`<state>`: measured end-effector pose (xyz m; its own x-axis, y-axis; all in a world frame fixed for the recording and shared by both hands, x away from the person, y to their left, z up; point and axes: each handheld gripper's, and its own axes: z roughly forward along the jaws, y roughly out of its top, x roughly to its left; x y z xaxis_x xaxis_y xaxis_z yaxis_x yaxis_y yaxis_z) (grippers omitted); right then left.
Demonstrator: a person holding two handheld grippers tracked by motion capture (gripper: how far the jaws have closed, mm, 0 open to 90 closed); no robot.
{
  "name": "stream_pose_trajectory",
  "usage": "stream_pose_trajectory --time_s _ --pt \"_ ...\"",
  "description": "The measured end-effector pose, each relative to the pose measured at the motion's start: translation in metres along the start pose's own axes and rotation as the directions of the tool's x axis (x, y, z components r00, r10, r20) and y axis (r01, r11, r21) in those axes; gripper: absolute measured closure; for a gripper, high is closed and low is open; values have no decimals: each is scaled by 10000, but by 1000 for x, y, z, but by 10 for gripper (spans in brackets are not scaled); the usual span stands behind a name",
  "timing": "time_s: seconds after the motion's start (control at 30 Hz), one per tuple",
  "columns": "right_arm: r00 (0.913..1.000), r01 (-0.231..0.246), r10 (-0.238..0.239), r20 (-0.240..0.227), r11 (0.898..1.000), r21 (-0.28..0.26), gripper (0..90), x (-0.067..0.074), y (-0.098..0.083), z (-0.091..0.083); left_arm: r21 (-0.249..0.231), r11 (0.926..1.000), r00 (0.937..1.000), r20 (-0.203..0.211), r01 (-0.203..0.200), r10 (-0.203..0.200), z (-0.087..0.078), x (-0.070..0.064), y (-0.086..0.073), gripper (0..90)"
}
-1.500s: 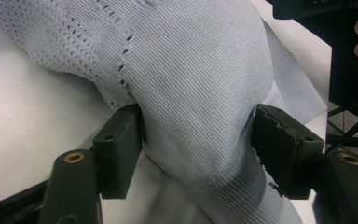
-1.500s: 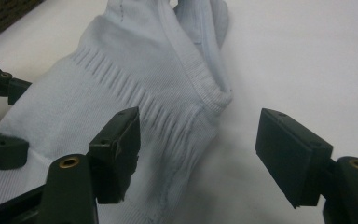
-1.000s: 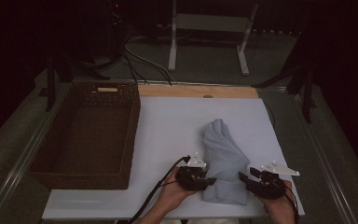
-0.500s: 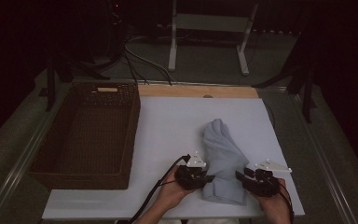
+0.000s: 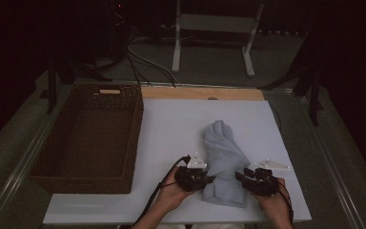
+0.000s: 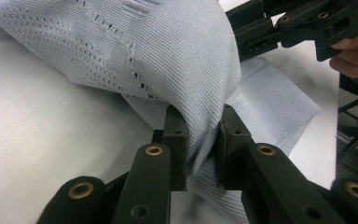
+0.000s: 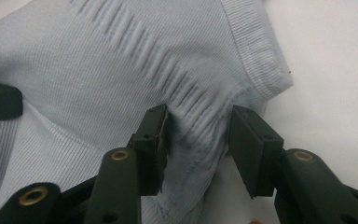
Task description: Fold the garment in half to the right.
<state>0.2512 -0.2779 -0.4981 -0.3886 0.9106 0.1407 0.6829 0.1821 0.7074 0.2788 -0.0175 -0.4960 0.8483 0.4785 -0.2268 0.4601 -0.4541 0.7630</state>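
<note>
1. A white table (image 5: 171, 129) stood in a dim room, with dark floor, cables and a pale stand behind it.
2. A brown wicker basket (image 5: 88, 138) sat at the left edge of the table, and everything else lay to the right of that basket.
3. The pale blue knit garment (image 5: 224, 164) lay loosely folded on the table, well apart from the basket, its long axis running from the person's edge away toward the far edge.
4. The left gripper (image 5: 201, 179) sat at the garment's near left side, between basket and garment; its jaws had just been closing and were pinched tight on a fold of the fabric (image 6: 200, 140).
5. The right gripper (image 5: 248, 177) sat at the near right side, farther from the basket; its jaws stood partly apart with a raised ridge of cloth between them (image 7: 198, 135), and whether the pads pressed it could not be told.
6. The garment looked ribbed, with openwork rows and a banded hem; it would likely sag when lifted.
7. Both grippers were equally near; a lift toward the basket would go leftward.
</note>
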Motion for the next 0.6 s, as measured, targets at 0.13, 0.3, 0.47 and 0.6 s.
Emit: stream_pose_trajectory --time_s 0.13,0.3,0.47,0.6 --pt "10000 72 -72 -44 10000 16 564 2 3 3 -32 10000 10000 -72 55 -55 -2 2 0 791" --pt "9998 188 -188 -65 9998 46 565 6 8 9 -58 9999 9996 -246 113 -114 -7 5 -2 792" --pt "9997 203 -203 -163 9998 42 548 10 12 15 -61 9999 9991 -401 156 -158 -12 8 -4 791" --pt "9995 216 -215 -221 9998 51 521 13 16 18 -100 9997 9985 -495 228 -232 -18 10 -6 791"
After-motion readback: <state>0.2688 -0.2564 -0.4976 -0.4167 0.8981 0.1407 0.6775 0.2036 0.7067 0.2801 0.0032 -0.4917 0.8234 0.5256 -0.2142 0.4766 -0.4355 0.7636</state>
